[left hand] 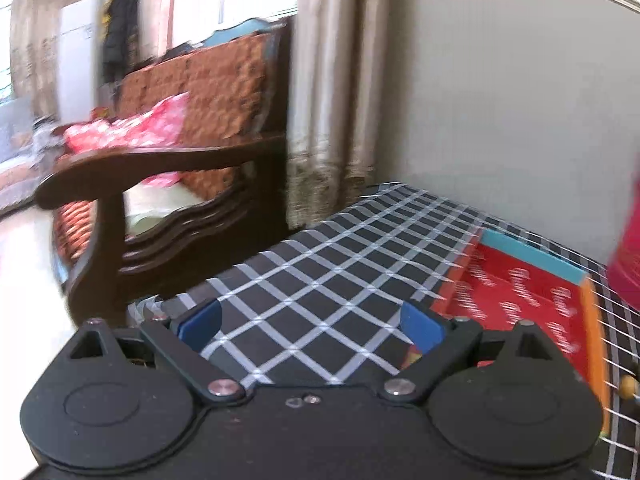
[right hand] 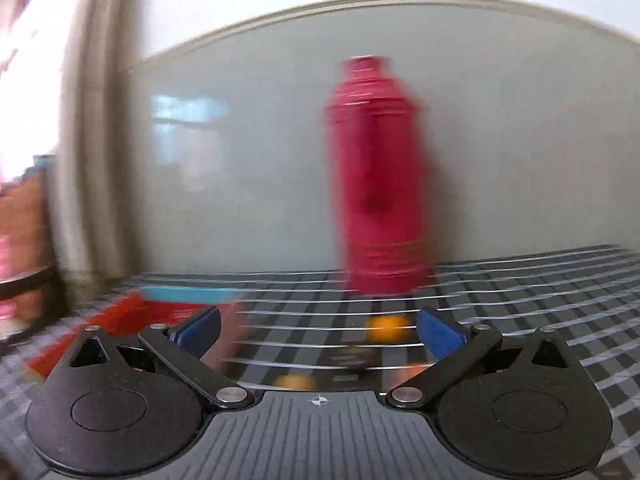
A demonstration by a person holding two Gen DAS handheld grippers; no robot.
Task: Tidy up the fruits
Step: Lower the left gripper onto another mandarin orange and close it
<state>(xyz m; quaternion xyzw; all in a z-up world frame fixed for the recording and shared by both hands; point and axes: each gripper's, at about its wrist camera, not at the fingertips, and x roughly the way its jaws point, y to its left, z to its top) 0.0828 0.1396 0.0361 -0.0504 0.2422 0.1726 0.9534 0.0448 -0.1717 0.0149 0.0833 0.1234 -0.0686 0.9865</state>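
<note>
- Fruits: two small round orange fruits show in the right wrist view, one (right hand: 388, 328) on the checked cloth at about 1 o'clock from the right gripper (right hand: 318, 330), the other (right hand: 295, 382) close under the gripper's nose at 6 o'clock. Both blurred; kind not certain.
- Right gripper: blue-padded fingers spread wide, nothing between them. Judged lined up to approach the farther fruit.
- Left gripper (left hand: 312, 322): also spread wide and empty, hovering over bare cloth; likely waiting its turn.
- Shallow red cardboard tray with a blue end wall and an orange side wall (left hand: 536, 258) lies at 2 o'clock from the left gripper; nothing seen in the visible part. Probable destination for the fruit, being the only container in view.
- Tall pink-red vacuum flask (right hand: 378, 176) stands upright at 12 o'clock, by the wall, behind the fruit; worth avoiding on the reach.
- Surface: table under black cloth with a white grid (left hand: 320, 264), against a pale grey wall panel (left hand: 500, 100).
- Room: dark wooden armchair with orange-brown cushions (left hand: 192, 152) at 10 o'clock, beige curtains (left hand: 332, 100) beside it.
</note>
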